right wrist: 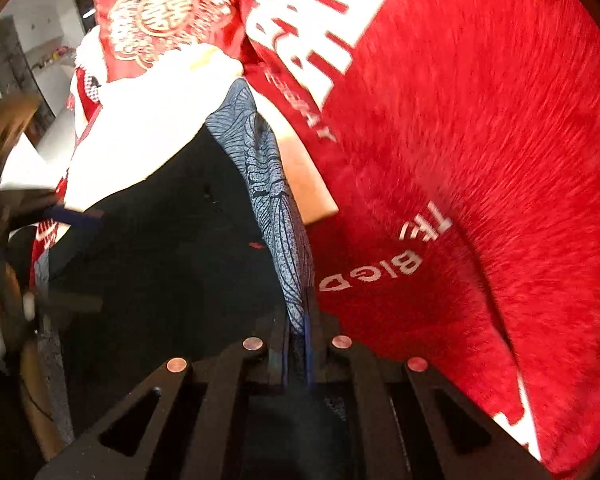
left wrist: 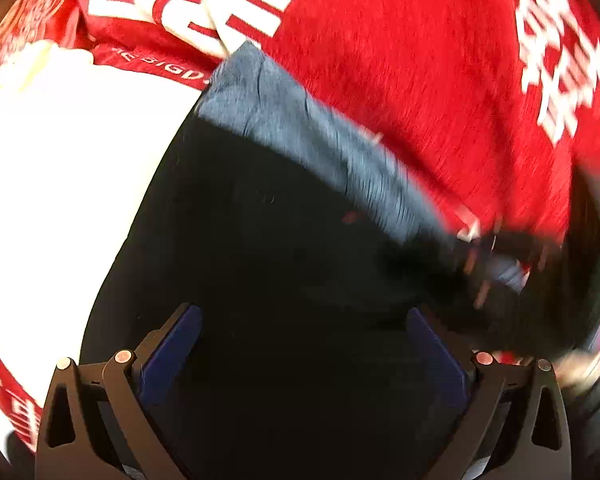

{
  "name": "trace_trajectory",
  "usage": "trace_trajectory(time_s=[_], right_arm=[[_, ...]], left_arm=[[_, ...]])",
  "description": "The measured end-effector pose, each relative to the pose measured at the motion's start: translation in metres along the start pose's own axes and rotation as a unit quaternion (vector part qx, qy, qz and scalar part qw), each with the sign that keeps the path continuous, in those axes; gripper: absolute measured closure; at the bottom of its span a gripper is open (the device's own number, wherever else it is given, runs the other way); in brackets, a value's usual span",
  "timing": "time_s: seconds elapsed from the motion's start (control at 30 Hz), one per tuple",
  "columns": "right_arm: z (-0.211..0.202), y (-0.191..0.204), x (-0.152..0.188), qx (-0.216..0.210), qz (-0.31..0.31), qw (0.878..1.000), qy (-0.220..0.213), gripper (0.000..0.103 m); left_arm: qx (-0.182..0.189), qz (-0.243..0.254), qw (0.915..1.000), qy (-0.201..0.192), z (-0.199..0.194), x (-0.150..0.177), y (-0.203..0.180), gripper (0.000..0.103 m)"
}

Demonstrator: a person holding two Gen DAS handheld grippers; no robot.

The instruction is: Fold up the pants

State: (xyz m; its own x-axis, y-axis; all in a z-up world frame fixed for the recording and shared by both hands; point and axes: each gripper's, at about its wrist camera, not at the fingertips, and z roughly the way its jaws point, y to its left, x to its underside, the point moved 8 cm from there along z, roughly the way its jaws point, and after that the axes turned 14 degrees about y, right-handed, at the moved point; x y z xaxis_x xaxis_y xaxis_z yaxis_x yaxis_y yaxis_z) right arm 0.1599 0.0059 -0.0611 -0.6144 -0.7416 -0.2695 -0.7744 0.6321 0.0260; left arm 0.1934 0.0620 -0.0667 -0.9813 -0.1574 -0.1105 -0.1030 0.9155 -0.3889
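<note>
— Low in the middle of the right wrist view, what was the right gripper [right wrist: 298,344] doing?

— It was pinched narrow on the patterned grey-blue band of the black fabric pants [right wrist: 172,216]. That band [right wrist: 278,208] ran from the jaws up toward the upper middle of the frame. I judged the pinch was there to keep that edge taut and lifted while the cloth was being folded.

— And the left gripper [left wrist: 304,344]?

— Its blue-padded fingers [left wrist: 176,344] stood wide apart at the bottom of the left wrist view, with only dark cloth between them. Nothing was clamped. It looked poised above the black panel, probably to take a second hold, though whether the pads touched the fabric I could not tell.

— Where did the pants lie?

— Across the centre of both views, on a plush red blanket with white lettering [right wrist: 480,140], which filled the right side and top. A white cloth [left wrist: 60,160] sat at the left of the left view, beside the black panel.

— Was the fold finished?

— Seemingly not; both pictures were blurred, so detail at the right edge was lost.
</note>
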Motion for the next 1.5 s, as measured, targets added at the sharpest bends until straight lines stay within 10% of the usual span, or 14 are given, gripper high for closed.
trace_trajectory(time_s=[0.33, 0.47, 0.67, 0.73, 0.8, 0.87, 1.0, 1.03, 1.07, 1.23, 1.5], right_arm=[[-0.013, 0.029, 0.051, 0.080, -0.020, 0.996, -0.017, 0.097], [-0.015, 0.030, 0.057, 0.080, -0.008, 0.997, -0.021, 0.097], [-0.008, 0.034, 0.061, 0.089, -0.025, 0.996, -0.005, 0.094], [-0.010, 0.030, 0.062, 0.070, -0.027, 0.997, -0.003, 0.078], [-0.012, 0.020, 0.066, 0.071, -0.029, 0.997, -0.001, 0.018], [-0.009, 0.004, 0.070, 0.075, -0.030, 0.997, 0.007, 0.012], [0.009, -0.025, 0.075, 0.041, 0.002, 0.998, 0.052, 0.024], [0.013, -0.029, 0.078, 0.034, 0.010, 0.997, 0.065, 0.040], [0.015, -0.035, 0.080, 0.035, 0.023, 0.996, 0.081, 0.082], [-0.034, -0.009, 0.087, 0.069, 0.026, 0.996, 0.049, 0.086], [-0.095, 0.129, 0.137, 0.235, 0.007, 0.972, 0.011, 0.088]], left_arm=[[0.011, -0.094, 0.9955, -0.001, 0.010, -0.057, -0.015, 0.000], [-0.001, -0.114, 0.9919, 0.056, 0.044, -0.049, -0.010, 0.074], [0.012, -0.103, 0.9943, 0.026, 0.038, -0.033, -0.005, 0.089], [0.005, -0.095, 0.9951, 0.025, 0.037, -0.033, -0.007, 0.090], [0.005, -0.095, 0.9951, 0.026, 0.039, -0.034, -0.006, 0.090], [0.006, -0.091, 0.9955, 0.025, 0.037, -0.034, -0.004, 0.090], [0.010, -0.084, 0.9961, 0.026, 0.030, -0.035, -0.002, 0.090], [0.016, -0.081, 0.9962, 0.028, 0.029, -0.034, -0.003, 0.090], [0.017, -0.079, 0.9963, 0.027, 0.025, -0.033, -0.003, 0.090], [0.046, -0.031, 0.9984, 0.005, -0.013, -0.012, -0.011, 0.090], [0.088, 0.003, 0.9961, -0.008, -0.044, 0.080, 0.026, 0.090]])
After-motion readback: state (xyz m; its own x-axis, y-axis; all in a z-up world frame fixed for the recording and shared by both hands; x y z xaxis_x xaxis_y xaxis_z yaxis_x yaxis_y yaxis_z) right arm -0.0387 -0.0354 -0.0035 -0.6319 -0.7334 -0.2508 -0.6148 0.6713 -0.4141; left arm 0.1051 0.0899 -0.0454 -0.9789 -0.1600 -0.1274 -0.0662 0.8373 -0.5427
